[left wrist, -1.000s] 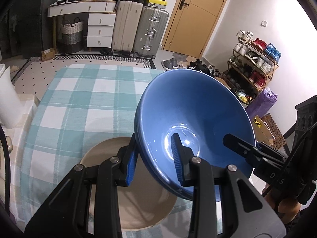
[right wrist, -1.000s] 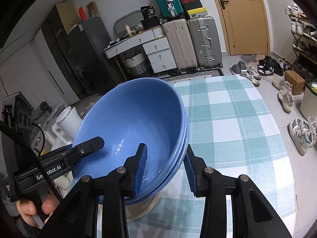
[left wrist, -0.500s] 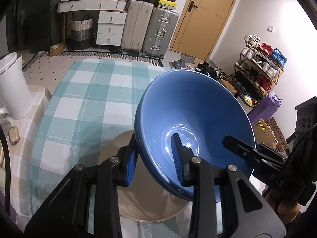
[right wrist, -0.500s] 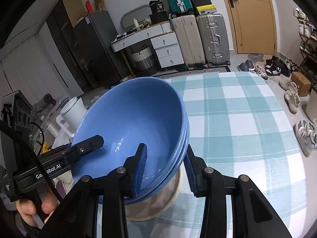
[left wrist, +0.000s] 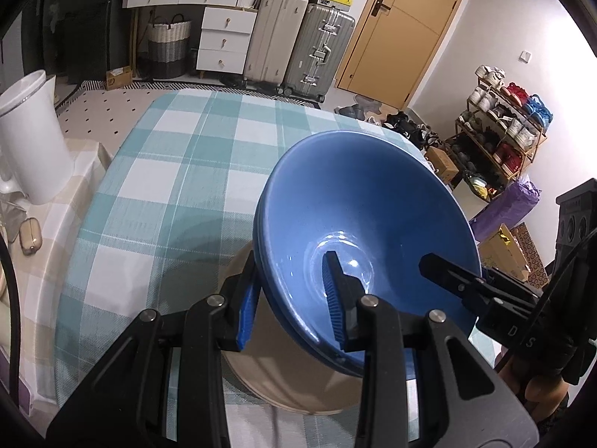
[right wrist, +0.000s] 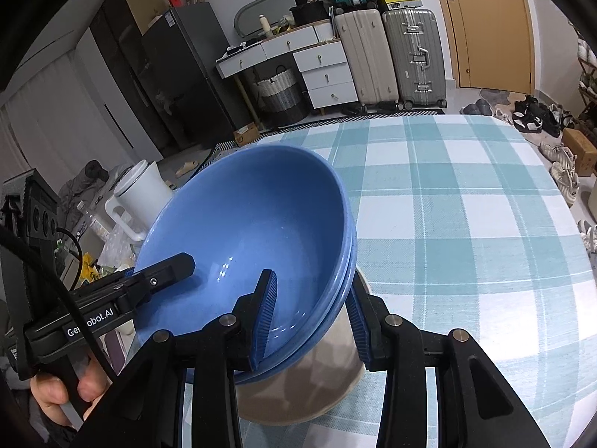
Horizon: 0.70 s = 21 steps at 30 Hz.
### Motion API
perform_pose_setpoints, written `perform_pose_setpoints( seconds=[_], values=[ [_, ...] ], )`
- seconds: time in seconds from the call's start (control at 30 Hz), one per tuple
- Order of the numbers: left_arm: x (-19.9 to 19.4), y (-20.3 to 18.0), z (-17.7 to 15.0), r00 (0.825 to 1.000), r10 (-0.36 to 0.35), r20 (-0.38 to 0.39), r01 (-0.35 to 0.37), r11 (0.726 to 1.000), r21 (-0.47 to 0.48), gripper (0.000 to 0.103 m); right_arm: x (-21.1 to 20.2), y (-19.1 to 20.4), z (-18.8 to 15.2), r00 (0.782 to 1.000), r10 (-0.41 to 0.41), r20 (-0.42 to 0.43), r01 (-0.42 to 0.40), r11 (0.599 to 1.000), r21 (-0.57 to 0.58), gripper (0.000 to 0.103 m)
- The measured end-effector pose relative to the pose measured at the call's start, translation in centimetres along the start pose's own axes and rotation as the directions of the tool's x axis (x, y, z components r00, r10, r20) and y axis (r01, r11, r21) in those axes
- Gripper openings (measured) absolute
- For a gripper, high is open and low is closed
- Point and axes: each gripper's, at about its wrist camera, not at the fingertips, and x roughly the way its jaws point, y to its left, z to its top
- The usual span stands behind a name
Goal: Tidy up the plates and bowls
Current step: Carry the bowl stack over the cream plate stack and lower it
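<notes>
The left tongs (left wrist: 291, 296) are clenched on the near rim of the blue bowls (left wrist: 365, 224), one pad outside the wall and one inside; that grip looks the same as a second ago. The right tongs (right wrist: 309, 321) clamp the opposite rim of the same blue bowls (right wrist: 246, 231) in the same way, also unchanged. Two rims show, one nested in the other, so it is a stack of two carried between both tongs.

Since the earlier frame the stack has come down and forward over the beige plate (left wrist: 298, 384), which now shows only as a crescent under the bowls, where before more of its face was open. In the right view the plate (right wrist: 298, 392) sits directly beneath the stack; whether the bowls touch it cannot be told.

The plate lies on the surface (left wrist: 179, 171) with its teal checked cloth, more of which now fills both views. A white bin (left wrist: 30, 142) stands at the left edge, nearer in frame than before.
</notes>
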Motion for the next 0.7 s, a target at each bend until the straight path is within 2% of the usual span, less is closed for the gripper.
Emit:
perform_pose_setpoints(
  seconds=[0.5,0.7],
  values=[
    [3.9,2.7,-0.5,1.0,0.007,-0.029,-0.008,0.999,-0.033,0.029,2.7,0.3,-0.5,0.998,-0.019,-0.06,0.018,1.0,-0.019,0.038],
    [5.1,3.5,-0.3,1.0,-0.003,-0.029,0.002,0.999,-0.045,0.029,3.2,0.4,-0.2,0.998,-0.021,-0.053,0.02,1.0,-0.021,0.04]
  ],
)
